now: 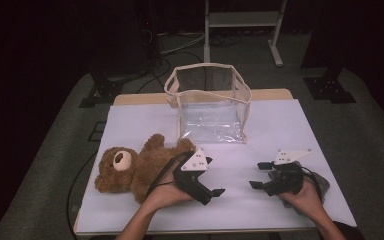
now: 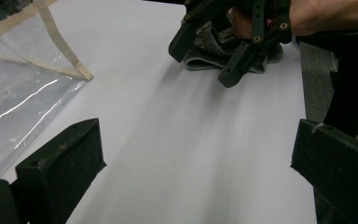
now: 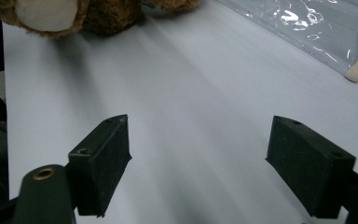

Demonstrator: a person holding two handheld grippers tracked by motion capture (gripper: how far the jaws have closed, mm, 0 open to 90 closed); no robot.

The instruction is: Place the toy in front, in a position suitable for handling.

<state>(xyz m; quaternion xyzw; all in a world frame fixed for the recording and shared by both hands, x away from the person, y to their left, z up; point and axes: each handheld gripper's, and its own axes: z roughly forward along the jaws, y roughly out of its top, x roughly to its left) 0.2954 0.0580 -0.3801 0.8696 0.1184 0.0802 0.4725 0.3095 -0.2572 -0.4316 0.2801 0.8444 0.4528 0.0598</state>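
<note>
So both grippers sit low over the white table [image 1: 280, 120] near its front edge, jaws pointing at each other w/ a bare stretch of tabletop between them. Left gripper [image 1: 212, 192] is front-center, right next to the teddy bear [image 1: 130, 170], which lies on its side along the front-left part of the table, head toward the left edge. The person's left hand [image 1: 167, 192] rests up against the bear's body, but the jaws themselves point away from it. In the left gripper view its two black jaws stand wide apart w/ nothing but white surface between them, so it's wide open and holding nothing. Right gripper [image 1: 260, 175] is toward the front-right corner, held by the right hand [image 1: 305, 197], and there's a grey cloth [image 2: 214, 46] bunched under/behind that hand, touching the table. Can't tell if the hand actually presses on it. The right gripper view shows the same deal: jaws spread wide, only tabletop in the gap, not touching anything, w/ the bear's muzzle at the top left of that view. Clear plastic bag [image 1: 210, 102] w/ beige trim stands upright and open at the back-center of the table, near the back edge, just behind the bear's legs and apart from both grippers.
</note>
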